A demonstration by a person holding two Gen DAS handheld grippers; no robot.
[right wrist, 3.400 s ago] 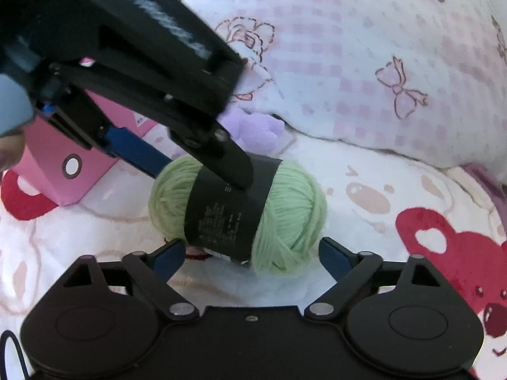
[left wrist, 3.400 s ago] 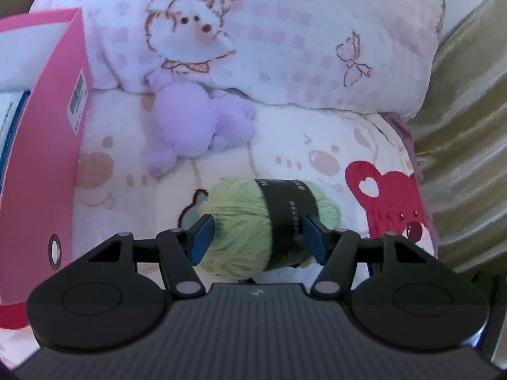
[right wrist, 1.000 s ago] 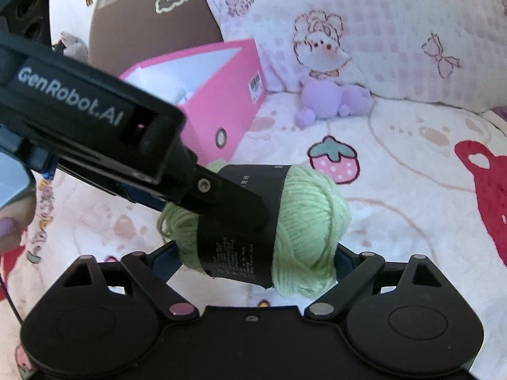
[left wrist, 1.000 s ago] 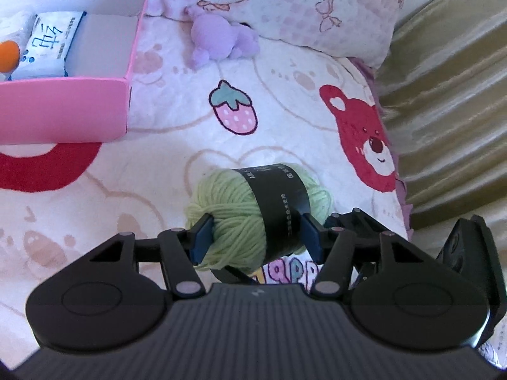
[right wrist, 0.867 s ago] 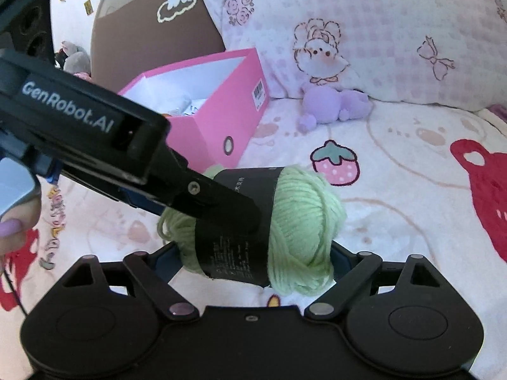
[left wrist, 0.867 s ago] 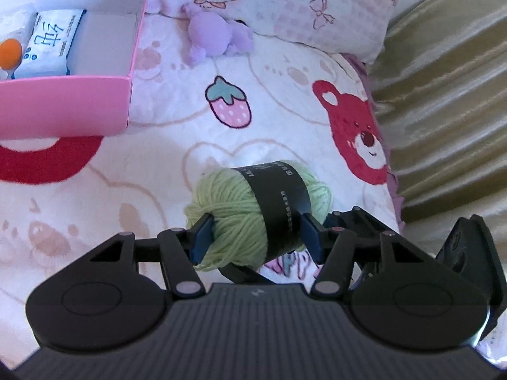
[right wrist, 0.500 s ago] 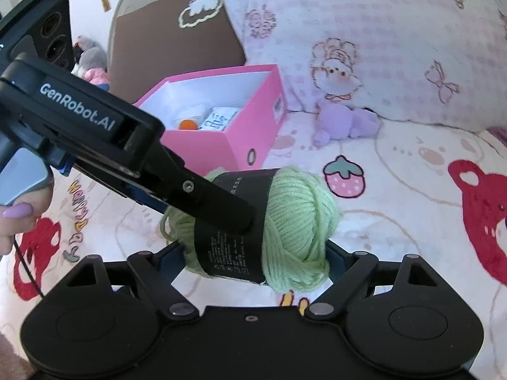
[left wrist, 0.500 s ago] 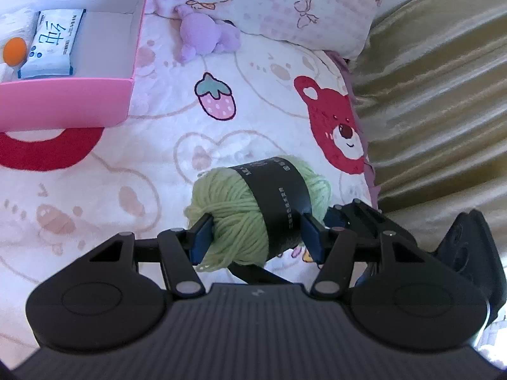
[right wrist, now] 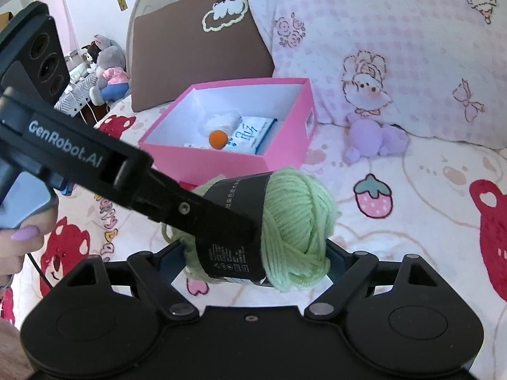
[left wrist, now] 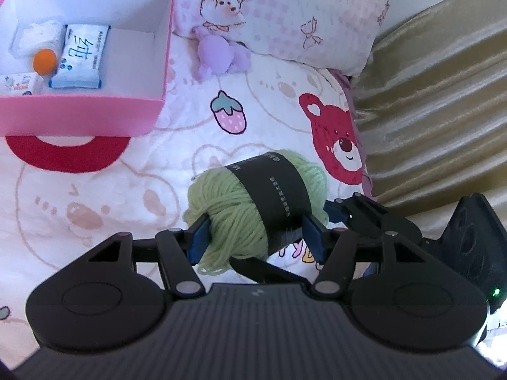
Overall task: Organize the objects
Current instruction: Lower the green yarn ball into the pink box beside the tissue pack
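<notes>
Left gripper (left wrist: 256,240) view first: clamped across the green yarn ball (left wrist: 228,218), one blue pad sunk into the loose wool, the other on the edge of the black label. Looks lifted clear of the bedspread (left wrist: 95,196), up in the air and well short of the pink box (left wrist: 79,117) at top left. Already in the box: tissue pack (left wrist: 80,57), orange ball (left wrist: 46,60), a couple of small white packs. Plenty of bare floor on the right side of it, so room for the yarn. Lying out by the pillow: purple plush (left wrist: 218,55), probably next on the list, just guessing.

Over to the right gripper (right wrist: 253,262) view: spread wide, pads snug against both ends of the same yarn ball (right wrist: 298,218), so looks like a two-handed carry. Left gripper (right wrist: 240,221) coming in from the left on top of the label, hand (right wrist: 19,237) on its handle. Pink box (right wrist: 221,161) right behind the ball, open top facing up.

Progress-wise: roughly midway. Some things boxed, yarn picked up but not dropped in, plush untouched. Left to do: carry over the rim, let go, then deal with whatever else counts as clutter.
</notes>
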